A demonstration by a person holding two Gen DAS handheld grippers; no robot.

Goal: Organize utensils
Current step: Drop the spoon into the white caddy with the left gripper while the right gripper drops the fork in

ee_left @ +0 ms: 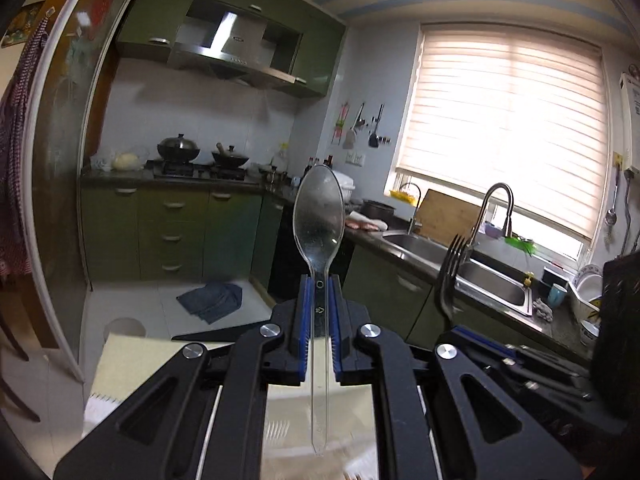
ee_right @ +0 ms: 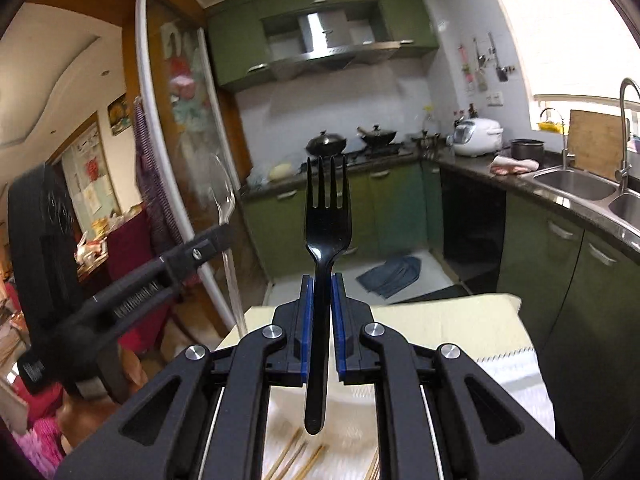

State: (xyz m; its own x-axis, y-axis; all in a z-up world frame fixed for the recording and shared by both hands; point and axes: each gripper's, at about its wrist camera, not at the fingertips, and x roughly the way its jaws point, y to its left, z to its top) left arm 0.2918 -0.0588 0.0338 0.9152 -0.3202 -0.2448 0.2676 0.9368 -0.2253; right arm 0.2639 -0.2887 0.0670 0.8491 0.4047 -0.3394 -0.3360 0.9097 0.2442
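Note:
My left gripper point(ee_left: 320, 284) is shut on a clear plastic spoon point(ee_left: 319, 212), held upright with the bowl up, above the table. My right gripper point(ee_right: 322, 284) is shut on a black plastic fork point(ee_right: 327, 216), held upright with the tines up. The fork point(ee_left: 450, 268) and right gripper point(ee_left: 500, 354) show to the right in the left wrist view. The spoon point(ee_right: 224, 196) and left gripper point(ee_right: 212, 244) show to the left in the right wrist view. Several wooden chopsticks point(ee_right: 296, 456) lie on the white cloth below.
A table with a pale yellow mat point(ee_right: 452, 320) and white cloth point(ee_right: 516, 376) lies beneath both grippers. A green kitchen lies ahead, with a counter, double sink point(ee_left: 492, 284), stove with woks point(ee_left: 180, 150), a blue rag point(ee_left: 212, 300) on the floor and a sliding door frame point(ee_right: 160, 128).

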